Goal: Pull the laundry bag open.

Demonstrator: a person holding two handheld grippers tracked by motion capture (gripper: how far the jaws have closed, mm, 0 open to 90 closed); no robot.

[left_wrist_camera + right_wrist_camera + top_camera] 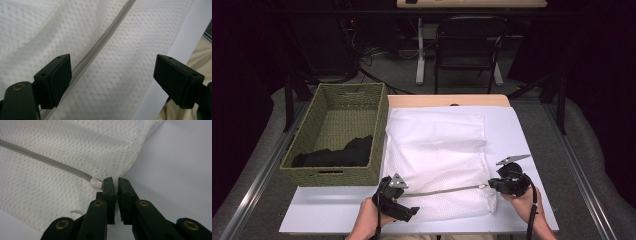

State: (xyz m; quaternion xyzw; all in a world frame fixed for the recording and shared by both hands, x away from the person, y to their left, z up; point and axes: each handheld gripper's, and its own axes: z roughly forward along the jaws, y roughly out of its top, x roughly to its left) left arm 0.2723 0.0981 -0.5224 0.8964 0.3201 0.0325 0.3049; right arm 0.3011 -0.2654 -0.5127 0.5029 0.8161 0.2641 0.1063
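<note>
White sheeting covers the table [522, 130] in the middle of the high view, with dark floor and a black chair behind it at the top. A white mesh laundry bag [437, 150] lies flat on the sheet, its grey zipper [442, 190] running across the lower part of the frame. A woven basket [379, 130] holding a black garment [337, 152] stands at left centre, touching the bag's edge. At lower right, the right gripper [115, 183] has its jaws pinched together on the bag's corner fabric, just beside the zipper's white end [96, 183]. At lower left, the left gripper [112, 75] hangs released over the mesh, jaws wide apart, with the zipper passing just beside its left-hand pad [58, 80].
</note>
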